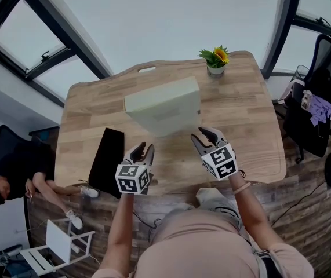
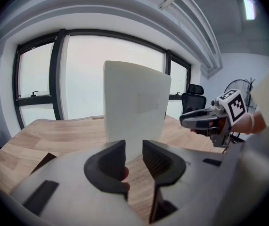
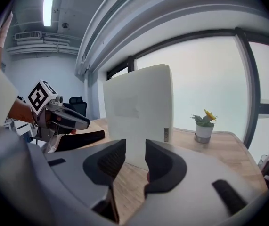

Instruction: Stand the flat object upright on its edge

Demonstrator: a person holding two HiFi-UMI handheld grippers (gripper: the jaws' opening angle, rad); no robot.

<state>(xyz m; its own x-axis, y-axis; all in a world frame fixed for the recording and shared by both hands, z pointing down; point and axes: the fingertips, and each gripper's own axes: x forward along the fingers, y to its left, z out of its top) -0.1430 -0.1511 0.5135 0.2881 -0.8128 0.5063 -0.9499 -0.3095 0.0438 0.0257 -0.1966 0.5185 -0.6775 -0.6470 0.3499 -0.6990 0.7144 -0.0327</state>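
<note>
The white panel stands upright on its lower edge near the middle of the table, free of both tools. The left tool hovers near the table's front edge, short of the panel, its jaws a narrow gap apart with nothing between them. The right tool is beside it, also short of the panel, jaws likewise slightly apart and empty. A black slab lies flat at the left. A potted plant sits at the far edge.

Light wooden table set on wood-plank floor. Dark-framed windows seen beyond table, pale daylight admitted. Black office chair placed right of table, draped with cloth. Ceiling tube light lit.
</note>
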